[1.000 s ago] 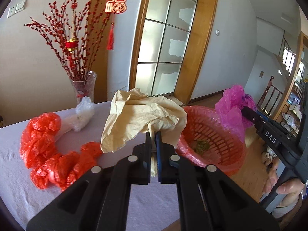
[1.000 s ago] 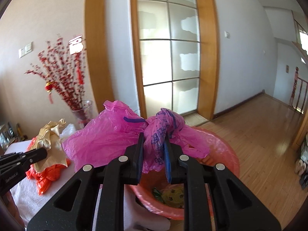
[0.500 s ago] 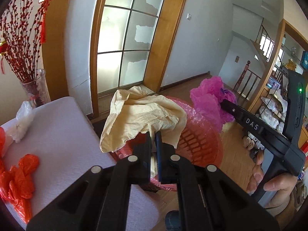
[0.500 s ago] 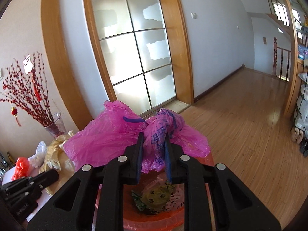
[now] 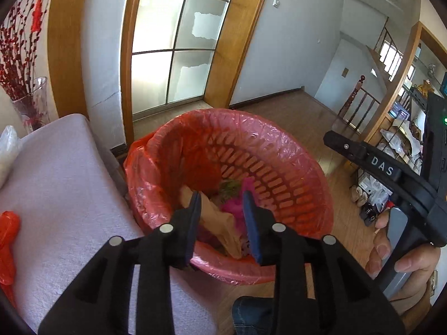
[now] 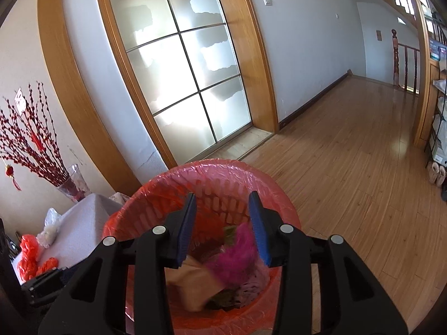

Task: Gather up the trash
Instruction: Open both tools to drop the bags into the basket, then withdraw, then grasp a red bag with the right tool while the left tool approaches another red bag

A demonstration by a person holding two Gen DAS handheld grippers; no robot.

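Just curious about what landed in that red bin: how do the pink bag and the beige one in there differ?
The pink bag is bright magenta; the beige bag is a dull tan. The pink bag lies toward the right of the bin in the right wrist view, the beige bag to its left. The pink bag looks blurred there, the beige one less so. Both are crumpled and lie loose in the bin, free of either tool.

I can't make out the pink bag (image 6: 237,254) or the tan paper (image 6: 192,284) in the bin (image 6: 251,176); both are motion-blurred, and greenish scraps under them are too smeared to identify. The red bags (image 5: 8,240) at the worktop's (image 5: 64,195) left edge run out of frame.
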